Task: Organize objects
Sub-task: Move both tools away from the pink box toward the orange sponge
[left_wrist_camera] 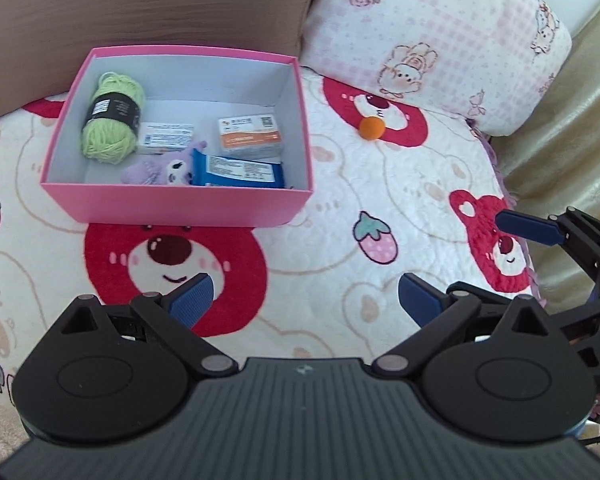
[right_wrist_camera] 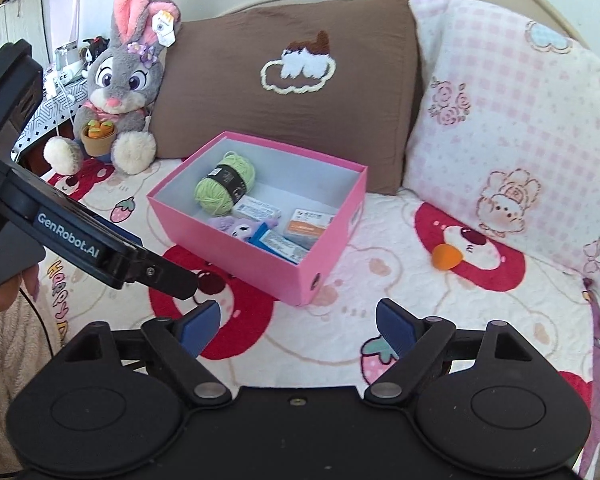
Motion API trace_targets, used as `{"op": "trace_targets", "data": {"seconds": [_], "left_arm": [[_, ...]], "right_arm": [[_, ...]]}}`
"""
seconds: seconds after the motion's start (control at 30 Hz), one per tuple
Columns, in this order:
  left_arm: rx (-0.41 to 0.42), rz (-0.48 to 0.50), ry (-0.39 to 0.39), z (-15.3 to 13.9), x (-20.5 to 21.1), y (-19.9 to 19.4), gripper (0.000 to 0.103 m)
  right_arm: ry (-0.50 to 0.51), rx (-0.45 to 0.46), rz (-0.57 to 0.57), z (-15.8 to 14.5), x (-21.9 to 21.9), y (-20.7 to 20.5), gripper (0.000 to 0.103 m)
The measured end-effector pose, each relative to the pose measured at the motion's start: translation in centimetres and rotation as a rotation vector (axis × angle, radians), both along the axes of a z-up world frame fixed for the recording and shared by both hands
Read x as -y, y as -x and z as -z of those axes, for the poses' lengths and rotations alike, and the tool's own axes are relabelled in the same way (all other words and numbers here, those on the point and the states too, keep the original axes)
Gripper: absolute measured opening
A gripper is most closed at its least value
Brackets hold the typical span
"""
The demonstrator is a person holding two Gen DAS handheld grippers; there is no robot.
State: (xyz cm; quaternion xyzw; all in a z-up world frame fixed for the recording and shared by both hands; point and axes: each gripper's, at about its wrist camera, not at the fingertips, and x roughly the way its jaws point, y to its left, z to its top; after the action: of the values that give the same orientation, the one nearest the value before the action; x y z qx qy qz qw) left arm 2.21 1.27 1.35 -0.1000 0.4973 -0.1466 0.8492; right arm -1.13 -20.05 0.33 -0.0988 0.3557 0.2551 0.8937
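Note:
A pink box (left_wrist_camera: pixel 172 204) (right_wrist_camera: pixel 260 258) rests on the bed. Inside lie a green yarn ball (left_wrist_camera: pixel 112 120) (right_wrist_camera: pixel 224 186), a purple plush toy (left_wrist_camera: pixel 160 168) (right_wrist_camera: pixel 240 228), a blue packet (left_wrist_camera: pixel 240 170) (right_wrist_camera: pixel 284 248) and two small cartons (left_wrist_camera: pixel 252 136) (right_wrist_camera: pixel 308 224). An orange ball (left_wrist_camera: pixel 372 128) (right_wrist_camera: pixel 446 257) lies on the blanket to the right of the box. My left gripper (left_wrist_camera: pixel 304 300) hovers in front of the box, open, nothing between its fingers. My right gripper (right_wrist_camera: pixel 298 326) is open and empty too, near the box's front corner.
A brown pillow (right_wrist_camera: pixel 284 92) and a pink checked pillow (right_wrist_camera: pixel 512 128) (left_wrist_camera: pixel 440 40) stand behind the box. A grey rabbit plush (right_wrist_camera: pixel 116 92) sits at the back left. The bed's right edge meets a gold curtain (left_wrist_camera: pixel 572 128). The printed blanket (left_wrist_camera: pixel 340 208) lies flat around the box.

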Motion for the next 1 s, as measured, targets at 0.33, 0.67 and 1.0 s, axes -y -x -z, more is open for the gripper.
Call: {"op": "trace_targets", "data": {"seconds": [0.33,0.67,1.0], "left_arm": [[-0.038,0.035,0.046,-0.8,3.8,-2.3,0.100],[-0.008,0.117,-0.002,-2.1,8.6,-6.0,0.100],[0.043,0.132,0.037,-2.9,12.0,-9.7,0.099]], "right_arm": [[-0.005,-0.007,0.078,0.7,3.7,-1.3,0.088],[0.013,0.170,0.104,0.7,6.4,-1.3,0.088],[-0.005,0.304,0.094,0.4,9.0,-2.5,0.088]]}}
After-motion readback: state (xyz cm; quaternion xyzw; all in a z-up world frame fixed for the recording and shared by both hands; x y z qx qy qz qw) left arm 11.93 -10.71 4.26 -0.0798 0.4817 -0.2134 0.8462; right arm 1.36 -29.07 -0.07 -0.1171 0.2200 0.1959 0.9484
